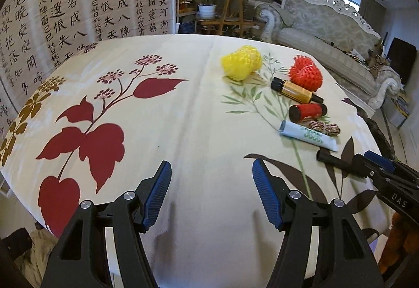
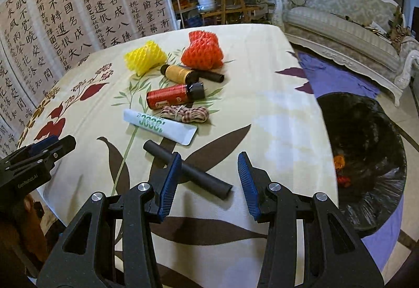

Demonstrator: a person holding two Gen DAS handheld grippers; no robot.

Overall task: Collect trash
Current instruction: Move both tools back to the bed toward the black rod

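**Hovering over the trash on the bench, both claws released**

Viewing along my left claw (image 1: 212, 170), I see its blue pads spread wide above bare floral cloth on the bench (image 1: 183, 109), nothing between them. My right claw (image 2: 209, 164) is likewise released and empty, poised over a black tube (image 2: 199, 175) that lies flat just beyond its left pad.

Farther along the bench the trash sits clustered: a white tube with green print (image 2: 159, 126), a bundle of striped cord (image 2: 186, 113) touching it, a red bottle (image 2: 171, 96), an amber bottle (image 2: 180, 73), a yellow foam net (image 2: 145, 57) and a red foam net (image 2: 203, 49).

Beside the bench, on the floor to the right, stands a bin lined with a black bag (image 2: 366, 157), some orange scraps already inside.
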